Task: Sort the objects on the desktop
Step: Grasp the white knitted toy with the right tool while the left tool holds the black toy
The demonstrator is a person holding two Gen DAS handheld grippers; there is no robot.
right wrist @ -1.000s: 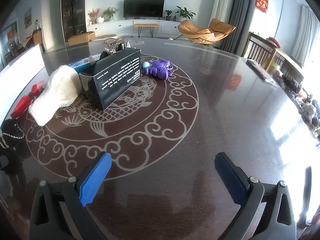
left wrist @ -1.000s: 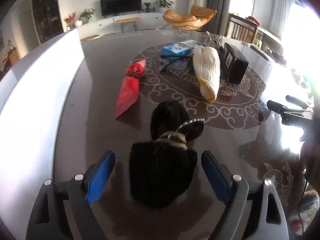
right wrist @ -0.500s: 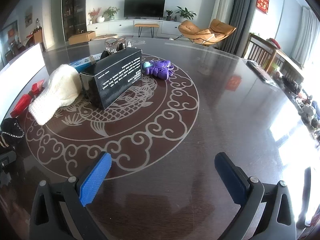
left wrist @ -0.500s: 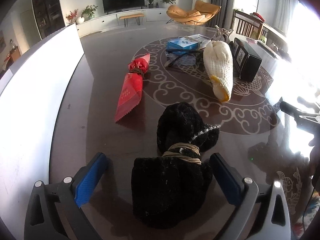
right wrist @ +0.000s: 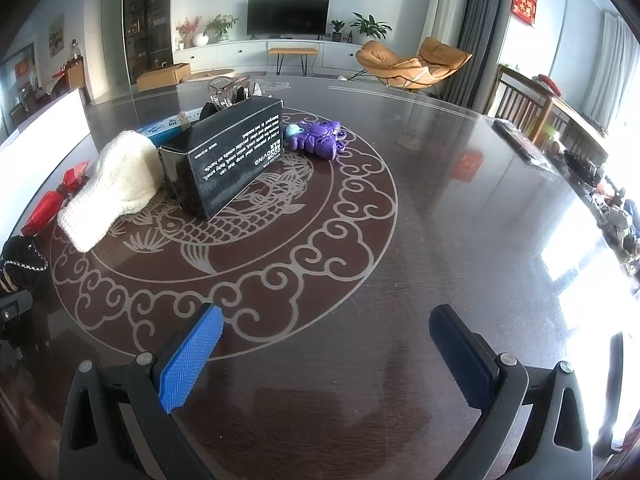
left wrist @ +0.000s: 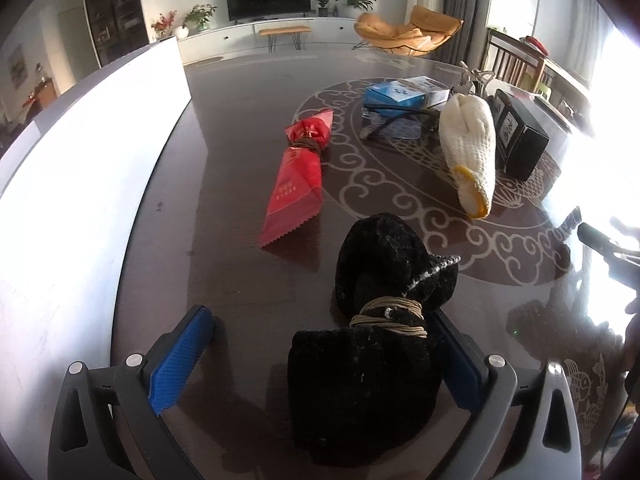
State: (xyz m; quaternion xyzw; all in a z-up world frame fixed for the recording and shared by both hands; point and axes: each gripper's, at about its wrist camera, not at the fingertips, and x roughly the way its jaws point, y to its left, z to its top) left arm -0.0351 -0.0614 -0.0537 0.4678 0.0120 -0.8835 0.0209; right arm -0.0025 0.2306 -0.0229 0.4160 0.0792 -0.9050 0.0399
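Fuzzy black fabric bundle tied at its waist with tan cord (left wrist: 372, 344) lies on the dark glossy round table with a pale scroll-and-fish inlay (left wrist: 248, 264), between the 2 blue-padded fingers of the left gripper (left wrist: 320, 356). Its jaws stand wide apart; the left pad is clear of the bundle, while the right pad sits just beside it and contact cannot be told.

Beyond the bundle lies a long red foil packet tied near its top (left wrist: 298, 176). Further right, a cream knitted glove with a yellow cuff (left wrist: 470, 152) rests against a black rectangular box with white print (right wrist: 228, 152). Behind the glove are a blue and white flat carton (left wrist: 396, 94) and dark-framed glasses on a clear case (left wrist: 394, 118). A purple plastic toy with a pale blue piece (right wrist: 318, 140) lies near the box's far side.

The right gripper (right wrist: 324, 356) hovers over bare table, fingers spread wide with nothing between them.
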